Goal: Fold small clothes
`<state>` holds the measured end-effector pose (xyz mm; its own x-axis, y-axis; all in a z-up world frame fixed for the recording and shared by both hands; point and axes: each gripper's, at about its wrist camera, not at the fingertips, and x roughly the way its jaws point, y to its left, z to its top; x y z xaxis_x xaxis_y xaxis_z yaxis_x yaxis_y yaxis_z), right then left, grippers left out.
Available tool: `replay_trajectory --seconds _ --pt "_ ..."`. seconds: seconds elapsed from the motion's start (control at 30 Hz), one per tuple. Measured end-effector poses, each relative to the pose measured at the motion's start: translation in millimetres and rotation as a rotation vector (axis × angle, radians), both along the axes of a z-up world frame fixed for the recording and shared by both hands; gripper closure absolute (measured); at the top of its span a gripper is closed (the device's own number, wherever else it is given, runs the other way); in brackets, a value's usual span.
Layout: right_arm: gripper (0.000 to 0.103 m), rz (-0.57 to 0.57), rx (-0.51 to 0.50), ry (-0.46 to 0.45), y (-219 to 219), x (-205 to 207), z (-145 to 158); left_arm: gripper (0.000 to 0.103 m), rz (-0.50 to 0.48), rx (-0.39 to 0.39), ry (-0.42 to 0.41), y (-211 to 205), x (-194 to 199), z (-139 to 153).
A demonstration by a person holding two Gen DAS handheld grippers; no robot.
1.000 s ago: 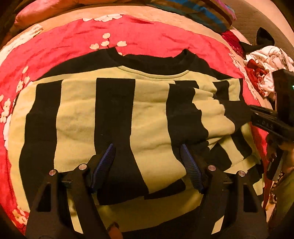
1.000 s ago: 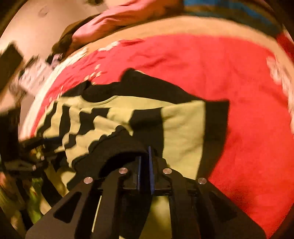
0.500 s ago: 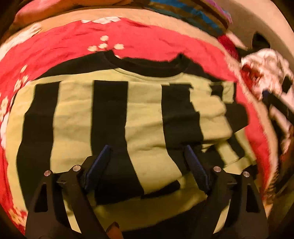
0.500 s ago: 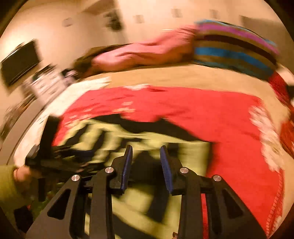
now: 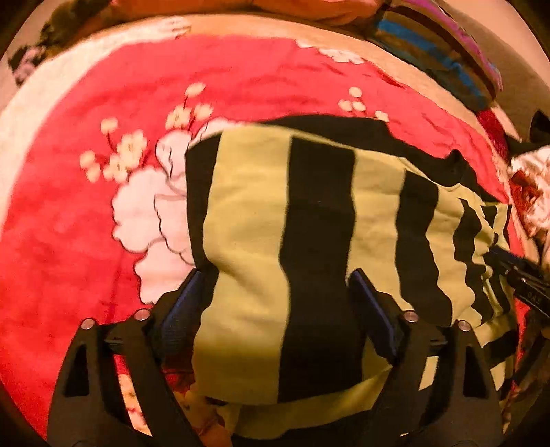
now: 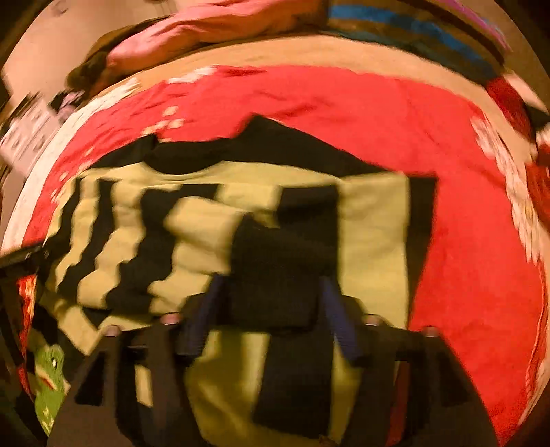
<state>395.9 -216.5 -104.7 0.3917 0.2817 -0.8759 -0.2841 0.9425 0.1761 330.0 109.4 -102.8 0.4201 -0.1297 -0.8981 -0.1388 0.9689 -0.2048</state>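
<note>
A black-and-yellow-green striped sweater (image 5: 309, 220) lies spread on a red floral blanket (image 5: 68, 223). My left gripper (image 5: 275, 309) hovers open over the sweater's left side, its blue pads straddling a yellow and a black stripe. The other tool's black tip (image 5: 515, 275) shows at the right edge of that view. In the right wrist view the sweater (image 6: 374, 227) has a folded sleeve lying across its middle, and my right gripper (image 6: 271, 313) stands open above the sleeve's black cuff (image 6: 275, 268). Neither gripper holds cloth.
A pink pillow (image 6: 213, 24) and a striped blanket (image 5: 440, 51) lie at the head of the bed. Crumpled white and red clothes (image 5: 529, 182) sit at the right edge. A green frog-print item (image 6: 51, 378) lies near the bed's left edge.
My right gripper let go of the black sleeve cuff, opened wide, swung up and came back down over it. My left gripper shifted left toward the sweater's left edge.
</note>
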Motion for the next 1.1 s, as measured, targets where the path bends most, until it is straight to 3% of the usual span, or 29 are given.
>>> replay_trajectory --seconds 0.07,0.17,0.27,0.4,0.5,0.63,0.73,0.83,0.97,1.1 --pt "0.042 -0.009 0.069 0.014 -9 -1 -7 0.018 0.022 -0.065 -0.005 7 0 -6" --pt "0.041 0.036 0.021 -0.025 -4 -6 -1 0.018 -0.01 -0.026 -0.026 1 -3 -3" --pt "0.037 0.038 0.005 -0.109 -10 -18 19 0.022 -0.003 -0.04 -0.07 3 -12 16" --pt "0.036 0.069 -0.034 -0.238 -11 -53 47 0.022 -0.039 0.035 -0.182 -7 -33 50" --pt "0.036 0.119 0.006 -0.282 -2 -72 58 0.02 -0.093 0.077 -0.227 -25 -46 62" --pt "0.037 0.158 0.105 -0.235 15 -67 55 0.02 -0.159 0.12 -0.163 -46 -44 43" --pt "0.036 0.134 0.077 -0.109 26 -45 27 0.02 -0.125 0.091 -0.07 -43 -39 16" --pt "0.036 0.086 0.068 -0.013 25 -39 3 0.02 -0.118 0.074 -0.064 -43 -38 6" --pt "0.036 0.087 0.066 -0.028 24 -43 2 0.019 -0.118 0.046 -0.067 -39 -37 3" --pt "0.03 0.099 0.116 -0.054 14 -58 18 0.015 -0.116 0.006 -0.109 -34 -51 26"
